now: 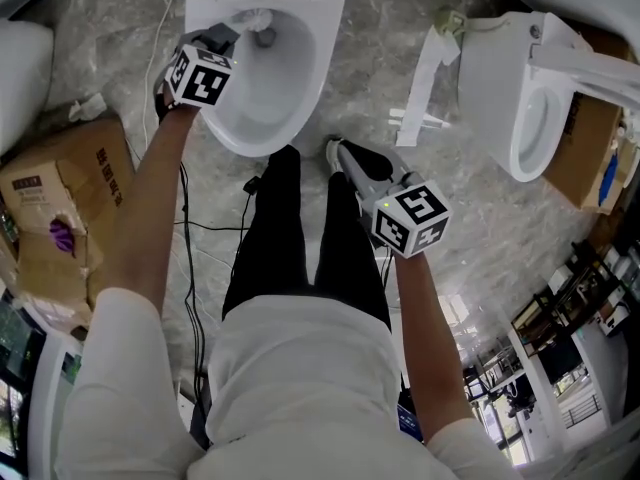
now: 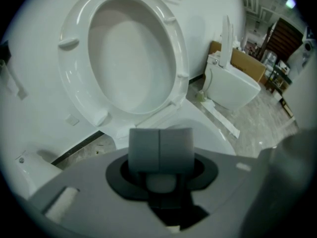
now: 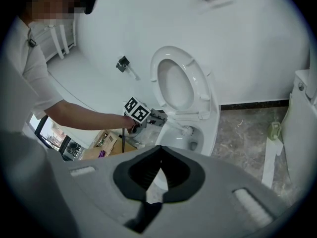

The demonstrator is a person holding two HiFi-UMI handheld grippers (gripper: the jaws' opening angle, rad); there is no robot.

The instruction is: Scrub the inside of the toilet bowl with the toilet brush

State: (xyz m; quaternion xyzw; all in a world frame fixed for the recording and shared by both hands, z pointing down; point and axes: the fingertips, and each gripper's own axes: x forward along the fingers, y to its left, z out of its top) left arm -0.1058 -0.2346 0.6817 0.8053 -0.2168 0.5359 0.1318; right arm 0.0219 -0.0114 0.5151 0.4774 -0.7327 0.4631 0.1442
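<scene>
left gripper [image 1: 223,44] jaws clamped shut on the toilet brush [image 1: 256,18] handle; in the right gripper view the handle runs from that gripper down into the toilet bowl [image 1: 325,63], bristle head just above the water near the drain hole, at the back of the bowl; cannot tell if the bristles touch the porcelain; left gripper view shows the two grey pads pressed together with a pale bit of handle under them; seat [image 2: 74,73] is raised upright against the wall; right gripper [image 1: 337,150] closed, tips meeting, nothing between them; it hangs low beside the person's legs [image 1: 300,238], well apart from the bowl, over grey marbled floor [image 1: 470,218]; second toilet [image 1: 500,78] off to the right; cardboard box [image 1: 60,178] on the left
</scene>
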